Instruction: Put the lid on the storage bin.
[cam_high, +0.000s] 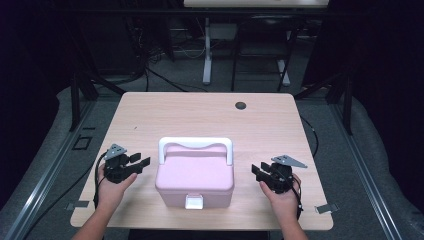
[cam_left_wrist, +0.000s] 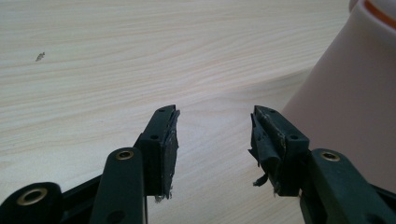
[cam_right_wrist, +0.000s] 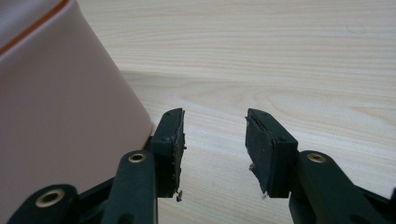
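A pink lidded box (cam_high: 194, 176) with a white handle (cam_high: 195, 144) and a white front latch (cam_high: 194, 201) stands near the table's front edge, lid down. My left gripper (cam_high: 142, 162) is held just left of the box, open, nothing between its jaws. In the left gripper view the open gripper (cam_left_wrist: 215, 130) hovers over bare wood with the box wall (cam_left_wrist: 345, 116) at the right. My right gripper (cam_high: 256, 171) sits just right of the box, also open and holding nothing. In the right gripper view the gripper (cam_right_wrist: 215, 133) has the box wall (cam_right_wrist: 60, 102) at its left.
The light wooden table (cam_high: 200, 115) has a dark round grommet (cam_high: 241, 105) near its far edge. Beyond the table are desk legs, cables and a dark floor. Metal rails run along both sides of the table.
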